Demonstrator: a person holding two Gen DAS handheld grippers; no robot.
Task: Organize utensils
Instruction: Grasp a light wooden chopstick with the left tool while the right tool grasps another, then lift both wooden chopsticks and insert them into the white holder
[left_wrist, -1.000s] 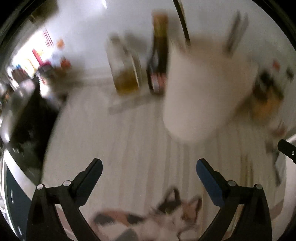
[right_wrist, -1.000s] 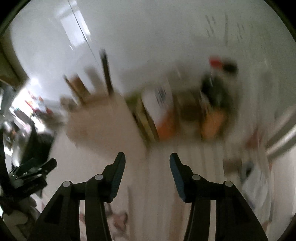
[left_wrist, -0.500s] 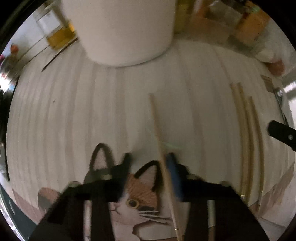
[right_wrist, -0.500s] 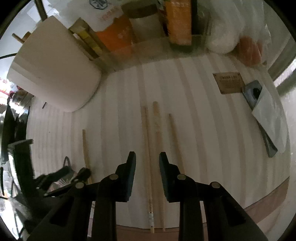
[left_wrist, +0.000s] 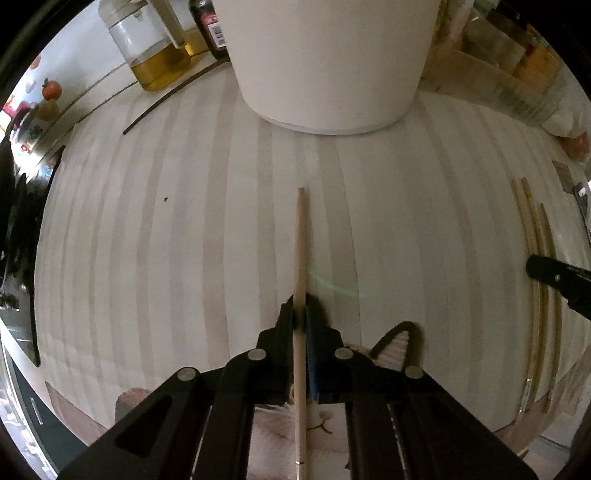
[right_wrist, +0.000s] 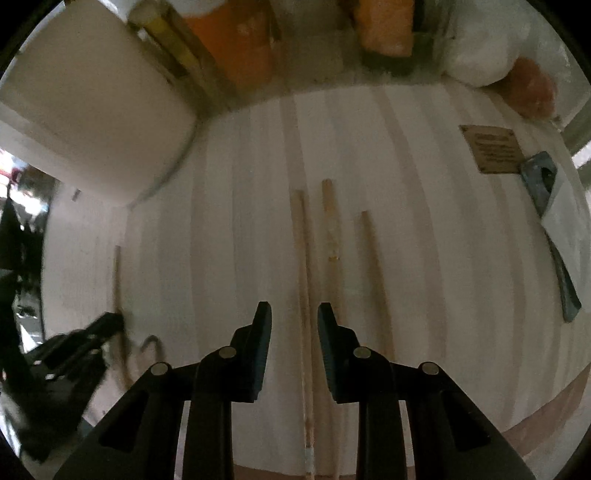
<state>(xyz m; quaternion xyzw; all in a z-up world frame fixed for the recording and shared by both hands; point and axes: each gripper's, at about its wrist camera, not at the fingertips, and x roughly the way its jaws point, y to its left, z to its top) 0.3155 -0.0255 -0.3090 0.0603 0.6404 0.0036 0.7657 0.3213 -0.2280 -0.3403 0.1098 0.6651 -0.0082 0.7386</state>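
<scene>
My left gripper (left_wrist: 302, 314) is shut on a wooden chopstick (left_wrist: 301, 251) that lies on the striped white mat (left_wrist: 166, 258) and points at the big white holder (left_wrist: 325, 62). My right gripper (right_wrist: 294, 319) is open, low over the mat, with its jaws on either side of the leftmost of three wooden chopsticks (right_wrist: 303, 280) lying side by side. Those three also show at the right edge of the left wrist view (left_wrist: 532, 258). The white holder (right_wrist: 92, 103) stands at the upper left in the right wrist view. The left gripper (right_wrist: 74, 350) shows at the lower left there.
An oil jar (left_wrist: 151, 48) and a dark bottle (left_wrist: 210, 26) stand behind the holder. Orange packages (right_wrist: 243, 44), a white bag (right_wrist: 480, 55), a brown card (right_wrist: 491, 147) and a grey tool (right_wrist: 554, 229) lie at the back and right. A cat picture (left_wrist: 391, 347) marks the mat's near edge.
Both grippers dropped from looking across the counter to low over the mat. My left gripper closed on the single chopstick. My right gripper came down around the leftmost of the three.
</scene>
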